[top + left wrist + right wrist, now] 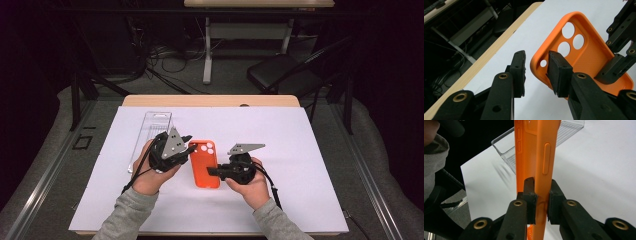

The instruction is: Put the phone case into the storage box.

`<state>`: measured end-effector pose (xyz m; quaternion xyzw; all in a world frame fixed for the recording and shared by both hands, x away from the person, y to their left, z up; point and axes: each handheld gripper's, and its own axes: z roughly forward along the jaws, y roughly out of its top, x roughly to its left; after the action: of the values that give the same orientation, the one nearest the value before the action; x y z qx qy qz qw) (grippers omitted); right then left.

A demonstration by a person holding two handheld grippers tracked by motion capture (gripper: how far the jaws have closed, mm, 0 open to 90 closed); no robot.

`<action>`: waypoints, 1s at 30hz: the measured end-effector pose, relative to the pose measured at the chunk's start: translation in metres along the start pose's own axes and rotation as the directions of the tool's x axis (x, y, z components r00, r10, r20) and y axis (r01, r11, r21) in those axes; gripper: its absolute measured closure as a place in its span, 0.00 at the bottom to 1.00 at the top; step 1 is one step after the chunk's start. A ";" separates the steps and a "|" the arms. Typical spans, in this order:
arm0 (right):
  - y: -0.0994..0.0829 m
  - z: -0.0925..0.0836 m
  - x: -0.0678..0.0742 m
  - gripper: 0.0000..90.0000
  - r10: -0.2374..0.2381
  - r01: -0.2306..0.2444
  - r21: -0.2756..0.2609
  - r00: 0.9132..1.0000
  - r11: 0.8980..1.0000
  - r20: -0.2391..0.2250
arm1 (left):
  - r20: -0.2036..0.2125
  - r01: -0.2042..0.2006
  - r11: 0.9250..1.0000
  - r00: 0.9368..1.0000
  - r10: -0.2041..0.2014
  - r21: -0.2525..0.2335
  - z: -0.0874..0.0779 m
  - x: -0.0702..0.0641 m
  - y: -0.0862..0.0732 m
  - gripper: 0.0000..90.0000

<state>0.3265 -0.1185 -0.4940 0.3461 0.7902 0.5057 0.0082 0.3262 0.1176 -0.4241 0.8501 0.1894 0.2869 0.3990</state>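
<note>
— On the white sheet covering the bench, the orange phone case lies between both hands; the right claw is clamped on its side wall.

— The left claw straddles the corner rim, jaws not yet pinching. If they close crookedly, the soft rim could buckle or slip out.

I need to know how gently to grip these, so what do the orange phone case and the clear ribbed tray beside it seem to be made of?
Orange phone case: looks like soft silicone or rubbery plastic, matte, with a fine dotted texture inside and moulded side buttons; the wall seems to dent slightly between the right gripper pads.
Clear ribbed tray: looks like thin rigid transparent plastic, glossy, since the white sheet shows through.
</note>
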 end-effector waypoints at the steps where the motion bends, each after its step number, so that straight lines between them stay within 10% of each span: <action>1: 0.000 0.000 0.000 0.89 -0.001 0.001 0.000 1.000 1.000 0.000 | 0.001 0.000 1.000 1.000 0.000 0.001 0.000 0.000 0.000 0.75; 30: 0.000 0.001 0.001 0.89 -0.005 0.005 0.008 1.000 1.000 -0.005 | -0.009 -0.049 0.999 0.999 0.050 0.021 -0.002 -0.001 0.001 0.90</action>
<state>0.3260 -0.1172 -0.4947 0.3429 0.7931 0.5034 0.0062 0.3244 0.1173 -0.4230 0.8571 0.1731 0.2989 0.3822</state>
